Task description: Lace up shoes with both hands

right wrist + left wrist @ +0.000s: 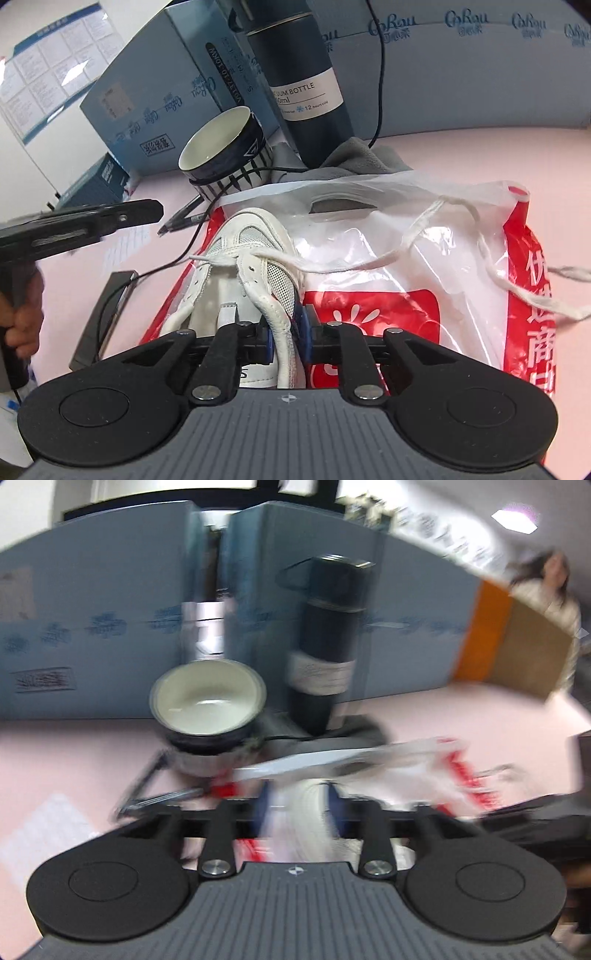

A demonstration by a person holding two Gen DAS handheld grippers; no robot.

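Observation:
A white sneaker [251, 236] lies on a red and clear plastic bag [406, 266] on the pink table. Its white lace [332, 267] crosses the front eyelets and trails loose to the right over the bag. My right gripper [287, 334] is shut on the shoe's right upper edge, blue pads pressing both sides. In the right wrist view my left gripper [157, 213] hovers left of the shoe's toe, held by a hand. In its own blurred view the left gripper [298, 805] stands open, with a white smear of the shoe seen through the gap.
A dark-rimmed bowl [221, 155], a navy vacuum bottle [306, 85] on a grey cloth [354, 155] and blue boxes [147, 96] stand behind the shoe. A pen [184, 218], a black cable and a flat black device [103, 310] lie at the left. A person [546, 590] is in the background.

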